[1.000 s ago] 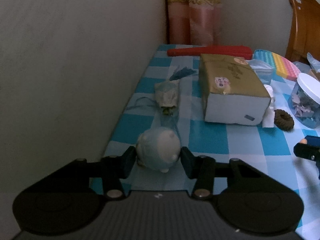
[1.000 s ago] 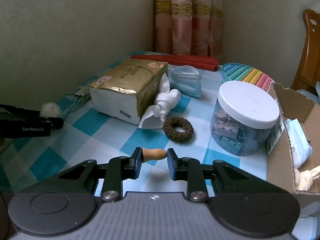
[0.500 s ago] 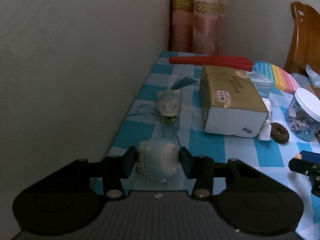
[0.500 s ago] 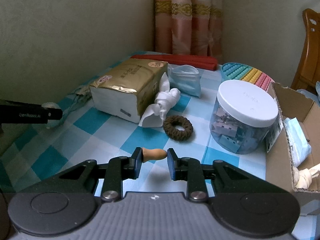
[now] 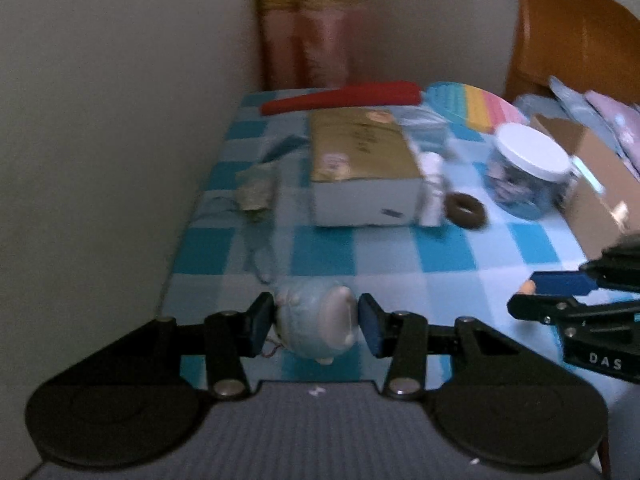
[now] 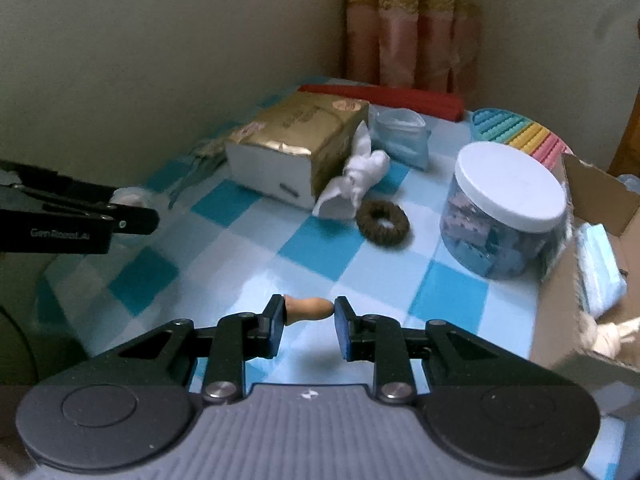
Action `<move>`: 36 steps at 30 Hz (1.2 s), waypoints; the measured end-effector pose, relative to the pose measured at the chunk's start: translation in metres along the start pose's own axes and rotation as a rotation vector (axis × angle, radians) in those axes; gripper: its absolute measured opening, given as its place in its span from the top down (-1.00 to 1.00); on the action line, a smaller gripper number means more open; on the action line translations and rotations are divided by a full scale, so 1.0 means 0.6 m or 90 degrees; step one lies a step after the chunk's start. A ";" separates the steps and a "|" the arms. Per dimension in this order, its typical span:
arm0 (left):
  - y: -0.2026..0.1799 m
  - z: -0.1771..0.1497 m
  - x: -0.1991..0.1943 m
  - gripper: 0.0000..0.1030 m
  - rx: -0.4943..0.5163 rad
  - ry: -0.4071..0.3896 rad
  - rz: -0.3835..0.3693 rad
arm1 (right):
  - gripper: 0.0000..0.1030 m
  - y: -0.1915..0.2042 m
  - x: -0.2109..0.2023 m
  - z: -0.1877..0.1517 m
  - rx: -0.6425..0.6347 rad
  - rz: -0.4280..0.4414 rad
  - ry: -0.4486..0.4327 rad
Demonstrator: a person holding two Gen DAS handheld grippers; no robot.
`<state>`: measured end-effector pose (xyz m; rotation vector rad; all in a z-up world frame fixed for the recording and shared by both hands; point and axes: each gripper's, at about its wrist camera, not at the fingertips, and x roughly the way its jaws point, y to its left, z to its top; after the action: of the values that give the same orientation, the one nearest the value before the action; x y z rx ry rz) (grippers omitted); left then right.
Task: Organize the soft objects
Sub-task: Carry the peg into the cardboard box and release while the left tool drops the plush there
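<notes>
Nearest the left wrist camera, the left tongs [image 5: 316,322] are clamped on a pale blue plush toy [image 5: 314,322], both pads pressing its sides; the toy sits just above the checked tabletop [image 5: 392,258]. At the right edge of that view the right tongs [image 5: 532,294] enter, with a tan tip showing between their fingers.

In the right wrist view, the right tongs [image 6: 308,318] are clamped on a small tan gourd-shaped toy [image 6: 308,309], held lengthwise between the pads above the tabletop [image 6: 320,252]. The left tongs [image 6: 132,210] appear at the left edge, the pale toy [image 6: 130,198] just visible between their fingers.

Middle distance: a brown hair tie [image 6: 382,222] lies flat, touching a knotted white cloth [image 6: 356,184] that leans against a gold tissue pack [image 6: 298,148]. To the right stands a clear jar with a white lid [image 6: 506,208], beside an open cardboard box [image 6: 560,312] holding a blue face mask [image 6: 600,268] and a knotted white cloth.

Farther back: a bagged mask [image 6: 400,136], a rainbow bubble pad [image 6: 516,136], a long red case [image 6: 384,96] and a pink curtain [image 6: 412,28] in the corner. A wooden chair [image 5: 568,40] stands at right.
</notes>
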<state>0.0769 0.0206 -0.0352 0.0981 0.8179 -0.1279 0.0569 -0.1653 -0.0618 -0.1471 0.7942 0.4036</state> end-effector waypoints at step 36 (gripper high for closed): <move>-0.235 0.102 -0.027 0.12 0.165 -0.036 -0.137 | -0.35 -0.278 -0.101 0.016 0.035 -0.105 -0.034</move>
<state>0.0883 -0.1259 0.0130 0.2499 0.7516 -0.4388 0.0927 -0.3330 -0.0154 -0.1489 0.7335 0.2293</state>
